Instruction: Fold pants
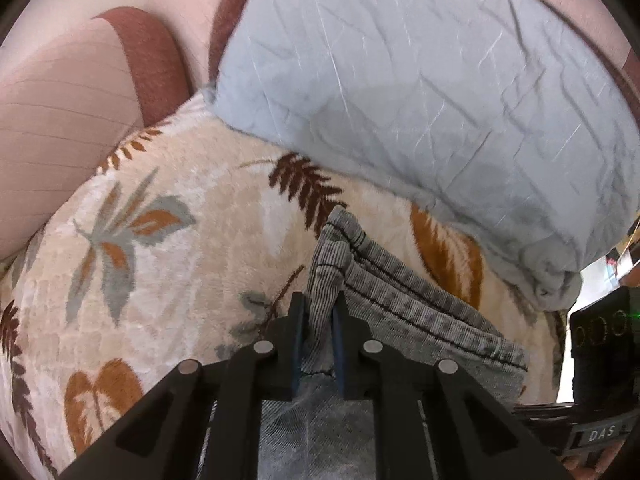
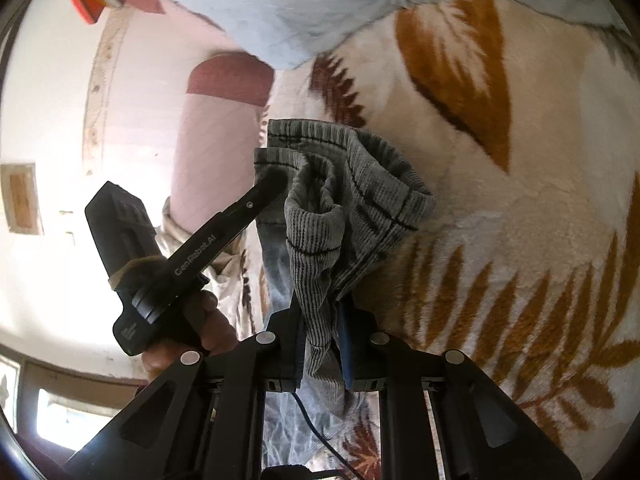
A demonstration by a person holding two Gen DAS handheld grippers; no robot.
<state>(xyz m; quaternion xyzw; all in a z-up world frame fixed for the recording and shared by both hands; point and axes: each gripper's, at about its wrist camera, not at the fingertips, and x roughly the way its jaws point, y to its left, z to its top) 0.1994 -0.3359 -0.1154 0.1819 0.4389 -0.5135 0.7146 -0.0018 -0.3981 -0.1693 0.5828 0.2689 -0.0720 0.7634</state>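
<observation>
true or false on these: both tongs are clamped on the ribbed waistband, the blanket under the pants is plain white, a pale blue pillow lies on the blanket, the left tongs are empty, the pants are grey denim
1. Both tongs are clamped on the ribbed waistband. True: the left tongs and the right tongs each pinch it.
2. The blanket is plain white. False: it is cream with brown, orange and grey leaves.
3. A pale blue pillow lies on the blanket. True.
4. The left tongs are empty. False: waistband fabric sits between their pads.
5. The pants are grey denim. True.
</observation>
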